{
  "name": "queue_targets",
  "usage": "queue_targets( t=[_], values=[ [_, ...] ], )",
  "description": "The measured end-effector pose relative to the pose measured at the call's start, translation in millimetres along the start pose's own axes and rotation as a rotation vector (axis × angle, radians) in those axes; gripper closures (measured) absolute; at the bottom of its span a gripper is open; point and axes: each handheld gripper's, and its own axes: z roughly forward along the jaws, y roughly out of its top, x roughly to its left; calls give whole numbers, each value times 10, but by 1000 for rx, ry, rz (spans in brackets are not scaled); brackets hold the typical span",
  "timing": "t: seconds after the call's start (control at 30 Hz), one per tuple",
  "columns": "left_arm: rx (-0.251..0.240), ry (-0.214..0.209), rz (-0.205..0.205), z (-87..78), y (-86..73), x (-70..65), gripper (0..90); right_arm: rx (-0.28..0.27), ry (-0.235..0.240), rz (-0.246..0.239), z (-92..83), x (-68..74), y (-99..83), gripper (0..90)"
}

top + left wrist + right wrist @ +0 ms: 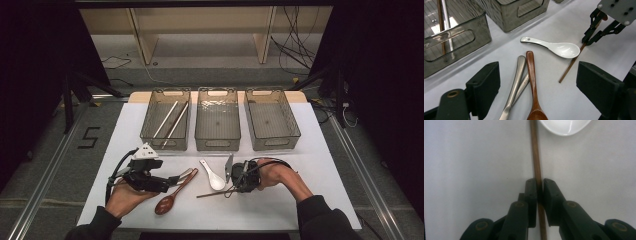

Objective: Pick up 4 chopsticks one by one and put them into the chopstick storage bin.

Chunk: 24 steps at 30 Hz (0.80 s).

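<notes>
A person is sitting at a white bench [310,150] with a two-jaw gripper in each hand. Three clear bins are standing in a row at the far side; the left bin [150,131] is holding two chopsticks, one pale and one brown.

The right gripper [537,188] is pointing down at the bench near the front, and its jaws are pinching a single brown chopstick [534,152] that is lying flat on the surface. In the right gripper view the stick is running straight up between the two black pads, which are pressing on it from both sides. A white ceramic spoon [554,46] is lying just beside the chopstick, its bowl almost touching the stick.

The left gripper [537,82] is hovering low over a wooden spoon [532,82] and two metal spoon handles [517,77] that are lying together, overlapping. Its jaws are standing spread wide, holding nothing.

From here, the main risk is judged to be the thin, round chopstick slipping or swivelling in the pads while being lifted, since the grip seems to sit away from the stick's middle. A swinging end could also be knocking the white spoon. If carried to the left bin, a tilted stick could be catching on the rim.
</notes>
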Motion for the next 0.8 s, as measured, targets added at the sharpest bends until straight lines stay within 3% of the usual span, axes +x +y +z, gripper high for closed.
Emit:
queue_targets(
  t=[0.3, 0.5, 0.8],
  values=[
    [14, -6, 7, 21, -7, -1, 189, 4, 18, -12, -5, 3, 1, 854],
    [34, -13, 21, 53, -11, -12, 189, -24, 32, -30, -64, 43, 9, 856],
    [105, -68, 50, 193, 16, -109, 189, -83, -51, -48, -287, 190, 43, 856]
  ],
)
